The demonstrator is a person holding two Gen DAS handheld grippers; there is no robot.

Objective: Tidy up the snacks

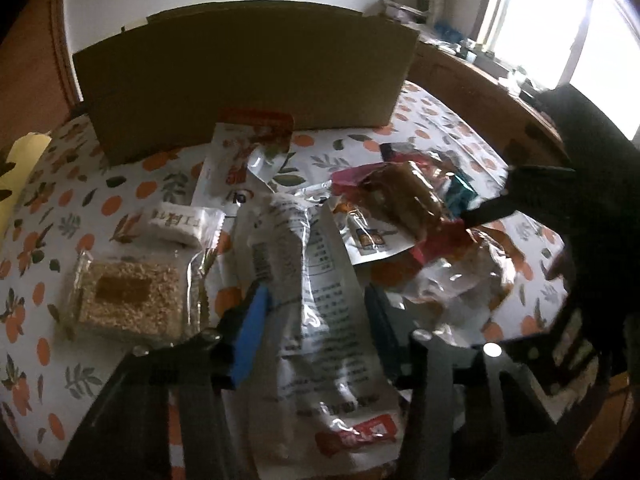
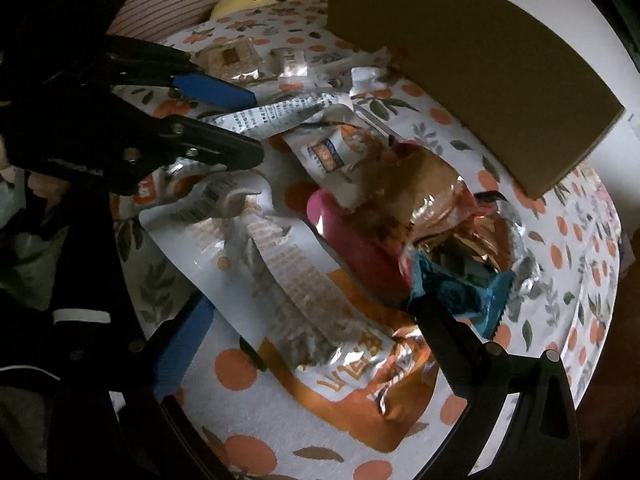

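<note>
A heap of snack packets lies on the orange-print tablecloth [image 1: 60, 220]. My left gripper [image 1: 316, 296] is shut on a long white printed packet [image 1: 304, 264], its blue pad on one side and its black finger on the other. The right wrist view shows the same grip [image 2: 256, 126] at upper left. My right gripper [image 2: 312, 308] stands open, straddling a large orange-and-white bag [image 2: 320, 344]. Its black fingertip touches a teal packet [image 2: 460, 292]. A brown snack in clear wrap [image 1: 404, 196] and a pink packet [image 2: 352, 240] lie in the heap.
A tall cardboard box [image 1: 240, 72] stands at the back of the table. Left of the heap lie a grain bar in clear wrap [image 1: 128, 300], a small white packet [image 1: 180, 220] and a red-and-white pouch [image 1: 240, 152]. A yellow cushion [image 1: 24, 160] sits beyond the table's left edge.
</note>
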